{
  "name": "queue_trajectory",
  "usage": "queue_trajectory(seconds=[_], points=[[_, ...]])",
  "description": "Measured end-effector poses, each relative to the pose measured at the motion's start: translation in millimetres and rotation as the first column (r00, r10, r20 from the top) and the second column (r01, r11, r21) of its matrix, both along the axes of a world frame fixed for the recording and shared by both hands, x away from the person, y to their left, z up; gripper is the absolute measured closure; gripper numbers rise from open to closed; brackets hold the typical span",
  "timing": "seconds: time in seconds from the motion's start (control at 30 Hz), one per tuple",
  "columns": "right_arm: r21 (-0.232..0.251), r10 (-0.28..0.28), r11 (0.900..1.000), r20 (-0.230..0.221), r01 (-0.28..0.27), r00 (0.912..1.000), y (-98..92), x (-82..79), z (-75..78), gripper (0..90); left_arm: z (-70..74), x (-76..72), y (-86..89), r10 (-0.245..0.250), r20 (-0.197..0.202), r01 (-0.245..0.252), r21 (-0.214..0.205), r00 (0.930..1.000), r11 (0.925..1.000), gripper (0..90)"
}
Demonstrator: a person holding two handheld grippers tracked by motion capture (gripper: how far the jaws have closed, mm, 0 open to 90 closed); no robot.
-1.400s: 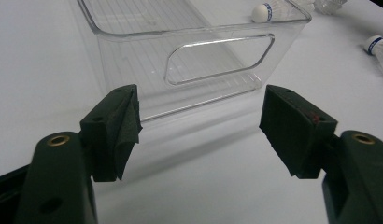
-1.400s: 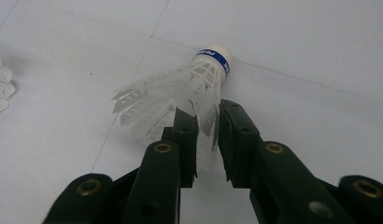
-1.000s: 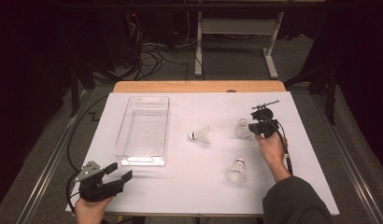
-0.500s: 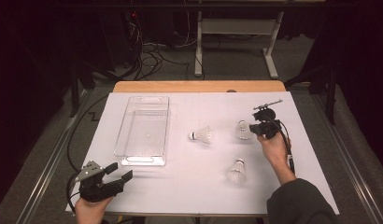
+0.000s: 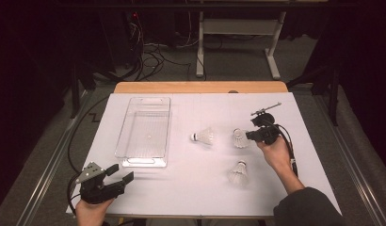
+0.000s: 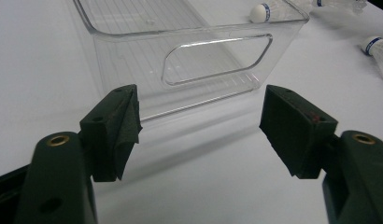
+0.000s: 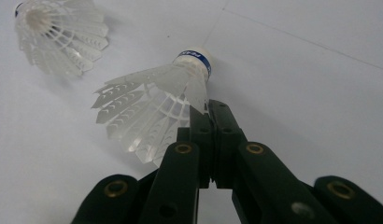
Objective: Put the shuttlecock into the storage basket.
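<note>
Shuttlecock (image 7: 157, 100) | right gripper (image 7: 210, 109) now clamped on its skirt, scarcely shifted | left gripper (image 6: 201, 126) apart, unmoved

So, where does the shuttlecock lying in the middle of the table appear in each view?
High view: the middle shuttlecock lies at centre, between the clear tray and the right gripper.
Left gripper view: its cork at top edge, past the tray's right corner.
Right gripper view: its skirt, top left corner.
Shared landmark: the held shuttlecock in the right jaws, next to it.

Each black gripper (image 5: 121, 175) has 2 padded jaws, brass-ringed screw holes, a trailing black cable.
</note>
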State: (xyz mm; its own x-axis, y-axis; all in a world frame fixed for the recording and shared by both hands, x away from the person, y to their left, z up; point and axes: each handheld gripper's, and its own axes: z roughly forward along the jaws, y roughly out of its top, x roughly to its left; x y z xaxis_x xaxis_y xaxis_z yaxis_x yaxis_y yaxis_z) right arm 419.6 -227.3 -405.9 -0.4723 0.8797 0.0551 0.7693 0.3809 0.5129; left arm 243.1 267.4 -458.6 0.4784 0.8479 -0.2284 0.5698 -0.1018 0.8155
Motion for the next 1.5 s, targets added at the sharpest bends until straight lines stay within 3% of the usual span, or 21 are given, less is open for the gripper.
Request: queue_trajectory(seconds=[0.27, 0.4, 0.57, 0.93, 1.5], points=[[0.014, 0.026, 0.9996, -0.056, -0.025, 0.9981, 4.7, -1.0, -2.3, 89.4, 0.2, -0.2, -0.6, -0.002, 0.001, 0.002, 0.002, 1.0, 1.0, 29.6], [0.007, 0.024, 0.9997, -0.062, -0.023, 0.9978, 5.6, 2.3, -4.9, 88.9, 0.1, -0.1, -0.3, 0.0, 0.001, 0.0, 0.002, 1.0, 1.0, 29.6], [0.009, -0.001, 1.0, -0.049, 0.001, 0.9988, 3.6, 4.8, -5.4, 84.8, 0.1, 0.0, -0.5, -0.002, 0.0, 0.002, 0.003, 1.0, 1.0, 29.6], [0.01, -0.067, 0.9978, 0.056, 0.066, 0.9962, -7.6, 7.5, -0.4, 80.2, 0.1, 0.0, -0.6, -0.003, -0.001, 0.003, 0.005, 1.0, 1.0, 29.6], [0.007, -0.114, 0.9934, 0.065, 0.114, 0.9913, -14.3, 17.0, -9.3, 79.5, 0.0, 0.2, -0.8, -0.005, -0.003, 0.005, 0.007, 1.0, 1.0, 29.6]])
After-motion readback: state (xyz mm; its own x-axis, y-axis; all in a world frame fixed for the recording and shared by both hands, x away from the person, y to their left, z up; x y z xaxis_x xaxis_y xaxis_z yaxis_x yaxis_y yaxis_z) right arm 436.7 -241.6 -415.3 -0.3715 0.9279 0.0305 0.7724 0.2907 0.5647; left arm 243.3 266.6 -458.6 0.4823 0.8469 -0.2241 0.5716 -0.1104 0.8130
